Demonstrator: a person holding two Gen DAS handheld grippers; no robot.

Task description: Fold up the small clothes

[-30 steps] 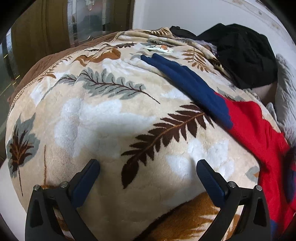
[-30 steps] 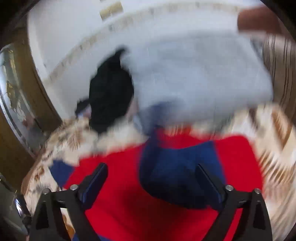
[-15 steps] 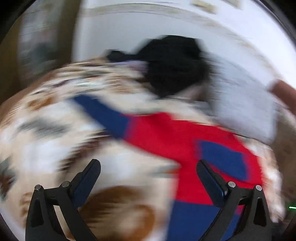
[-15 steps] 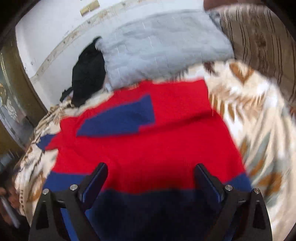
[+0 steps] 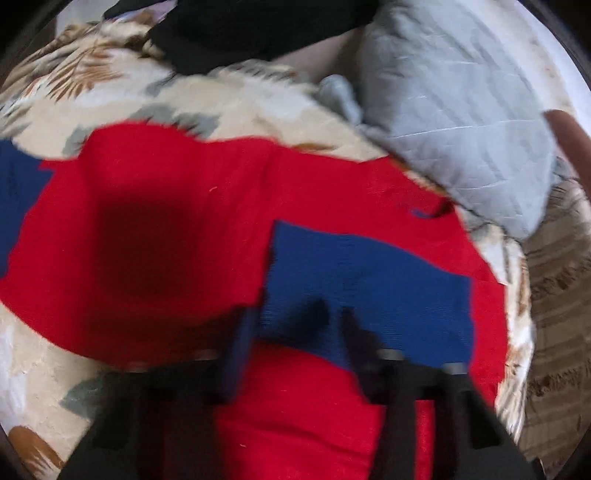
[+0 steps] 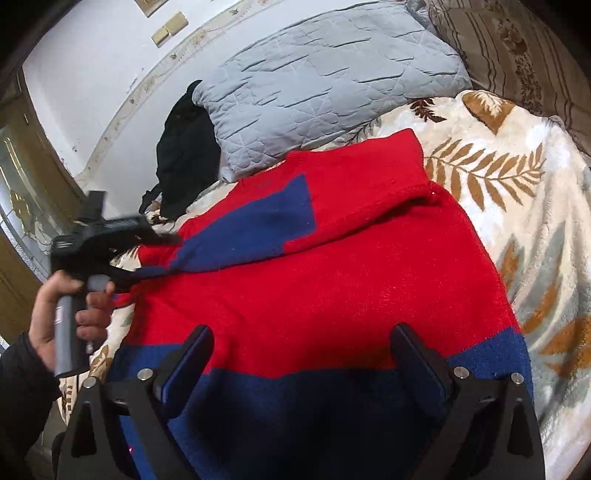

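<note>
A red sweater (image 5: 166,221) (image 6: 332,288) with blue sleeves and a blue hem lies flat on the leaf-pattern blanket (image 6: 517,184). One blue sleeve (image 5: 388,280) (image 6: 258,225) is folded across its chest. My left gripper (image 5: 299,317) (image 6: 147,254) hangs over that sleeve's cuff end, its jaws closing with the cuff between them and a gap still showing. The left wrist view is blurred. A hand (image 6: 70,306) holds its handle at the left. My right gripper (image 6: 303,330) stands open just above the blue hem, with nothing pinched.
A grey quilted pillow (image 5: 461,110) (image 6: 314,92) lies behind the sweater against the wall. A black garment (image 5: 258,29) (image 6: 184,147) is heaped to the pillow's left. Brown striped bedding (image 6: 517,44) fills the far right. The blanket (image 5: 221,99) spreads past the sweater on both sides.
My left gripper swung from the bare blanket over to the sweater's folded sleeve, and its jaws narrowed. The right gripper sank toward the hem, then held still.
</note>
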